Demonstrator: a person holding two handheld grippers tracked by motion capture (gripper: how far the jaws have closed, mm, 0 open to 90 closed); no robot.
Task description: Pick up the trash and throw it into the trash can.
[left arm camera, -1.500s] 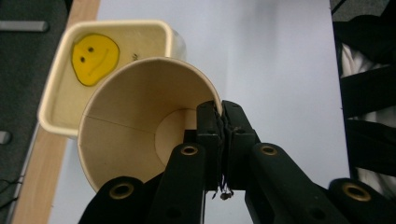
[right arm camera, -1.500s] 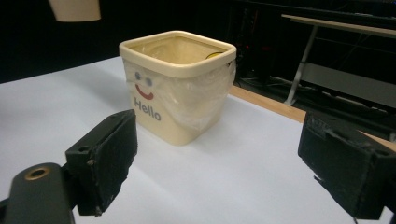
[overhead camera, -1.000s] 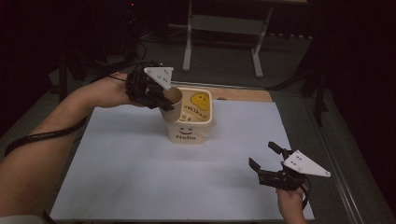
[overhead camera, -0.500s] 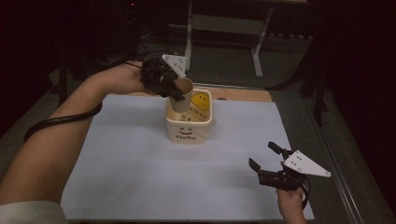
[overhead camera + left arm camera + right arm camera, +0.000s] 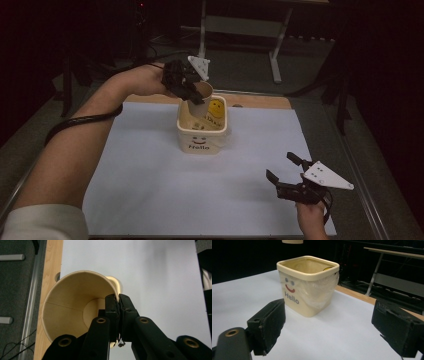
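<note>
Paper cup (image 5: 202,95), tan and round with a pale inside, hangs from your left gripper (image 5: 192,94) above the far rim of the cream square plastic bin (image 5: 201,134) printed with a smiling face and the word "Hello". Your left jaws are pressed tight together on the cup's thin wall, one jaw inside the cup and one outside, as the left gripper view shows at the rim of the cup (image 5: 77,305). The cup is tilted, its open mouth turned up and toward your left gripper's camera, its base pointing down toward the bin. Below the cup in the high view a yellow smiling-face thing (image 5: 216,107) lies inside the bin, at the far side; what it is made of you cannot tell. A clear plastic liner (image 5: 322,293) bulges over one side of the bin.

Your right gripper (image 5: 285,172) is well apart from the bin, near the close right corner of the white sheet (image 5: 150,175) that covers the table. Its jaws stand wide apart with nothing between them, and they point toward the bin (image 5: 308,285), which stands beyond them, upright on the sheet. At the top edge of the right gripper view the cup's base (image 5: 292,241) shows above the bin.
</note>
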